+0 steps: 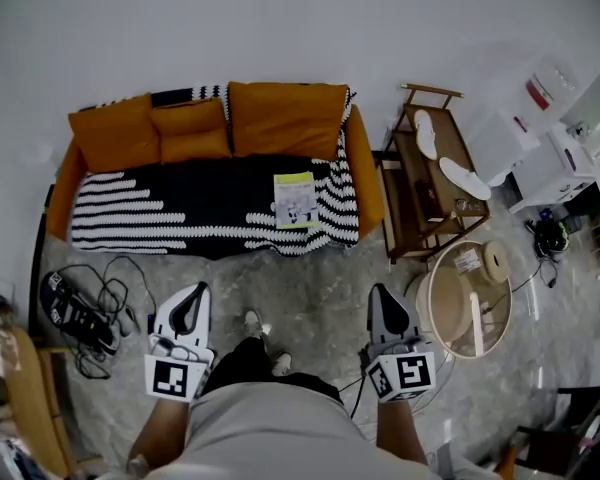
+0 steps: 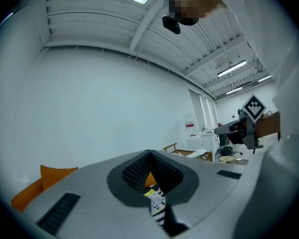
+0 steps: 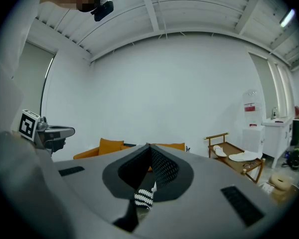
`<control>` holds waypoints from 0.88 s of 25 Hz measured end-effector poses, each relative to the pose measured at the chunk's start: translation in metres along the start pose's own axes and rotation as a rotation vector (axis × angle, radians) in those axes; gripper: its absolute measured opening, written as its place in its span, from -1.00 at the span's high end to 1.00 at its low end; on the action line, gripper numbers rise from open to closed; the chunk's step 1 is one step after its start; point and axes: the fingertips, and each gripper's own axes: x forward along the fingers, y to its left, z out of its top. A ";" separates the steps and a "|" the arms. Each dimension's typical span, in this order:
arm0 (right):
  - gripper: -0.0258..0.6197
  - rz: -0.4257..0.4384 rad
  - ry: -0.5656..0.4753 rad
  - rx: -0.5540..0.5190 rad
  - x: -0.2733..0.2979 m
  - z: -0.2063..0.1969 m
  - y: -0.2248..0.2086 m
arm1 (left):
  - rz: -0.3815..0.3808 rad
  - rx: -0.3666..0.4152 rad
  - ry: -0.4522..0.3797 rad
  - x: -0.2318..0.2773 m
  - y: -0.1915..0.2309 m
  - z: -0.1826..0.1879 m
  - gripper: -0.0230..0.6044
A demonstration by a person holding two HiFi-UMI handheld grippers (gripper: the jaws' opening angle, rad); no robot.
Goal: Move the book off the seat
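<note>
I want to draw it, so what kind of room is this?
Likely a living-room corner staged inside a bigger workshop: an orange sofa with cushions and a striped blanket, a wooden rack holding slippers, yet bare ceiling beams overhead.

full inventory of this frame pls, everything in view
sofa: 1, orange, against the wall
cushions: 3, orange, along the sofa back
blanket: 1, black and white stripes, over the seat
book: 1, yellow-green and white, on the blanket, right part of the seat
rack: 1, brown wood, right of the sofa
slippers: 2, white, on the rack
round table: 1, light wood, in front of the rack
cables: a tangle, black, floor left of the person
shoes: 2, pale, between the grippers
left gripper: grey, jaws together, empty
right gripper: grey, jaws together, empty
</note>
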 end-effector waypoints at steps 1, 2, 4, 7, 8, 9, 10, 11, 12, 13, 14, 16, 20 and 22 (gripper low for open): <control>0.85 -0.003 0.004 0.003 0.003 -0.001 -0.003 | -0.003 0.000 0.002 0.006 0.000 -0.001 0.87; 0.85 -0.007 0.009 0.005 0.006 -0.001 -0.007 | -0.009 0.003 -0.001 0.014 -0.001 0.000 0.87; 0.85 -0.019 0.017 0.007 0.014 -0.004 -0.016 | -0.031 0.017 -0.011 0.033 -0.003 0.001 0.87; 0.85 -0.049 0.035 0.001 0.031 -0.007 -0.033 | -0.068 0.011 -0.025 0.071 -0.002 -0.003 0.87; 0.85 -0.060 0.043 0.000 0.038 -0.007 -0.039 | -0.077 -0.001 -0.025 0.084 -0.001 -0.006 0.87; 0.85 -0.070 0.052 -0.001 0.045 -0.006 -0.046 | -0.084 -0.016 -0.023 0.098 0.001 -0.008 0.87; 0.85 -0.077 0.063 -0.002 0.053 -0.003 -0.052 | -0.090 -0.029 -0.020 0.111 0.003 -0.009 0.87; 0.85 -0.080 0.072 -0.006 0.063 0.000 -0.056 | -0.095 -0.039 -0.021 0.123 0.007 -0.008 0.87; 0.85 -0.080 0.078 -0.013 0.073 0.005 -0.060 | -0.100 -0.042 -0.024 0.136 0.011 -0.006 0.87; 0.85 -0.079 0.081 -0.022 0.085 0.009 -0.062 | -0.103 -0.041 -0.029 0.149 0.017 -0.005 0.87; 0.85 -0.077 0.083 -0.032 0.098 0.014 -0.065 | -0.104 -0.043 -0.034 0.162 0.024 -0.004 0.87; 0.85 -0.075 0.085 -0.042 0.125 0.023 -0.068 | -0.102 -0.059 -0.047 0.186 0.041 -0.004 0.87; 0.85 -0.059 0.114 -0.039 0.172 0.029 -0.065 | -0.108 -0.092 -0.024 0.218 0.069 -0.014 0.87; 0.85 -0.051 0.140 -0.040 0.191 0.027 -0.060 | -0.111 -0.107 -0.002 0.231 0.083 -0.023 0.87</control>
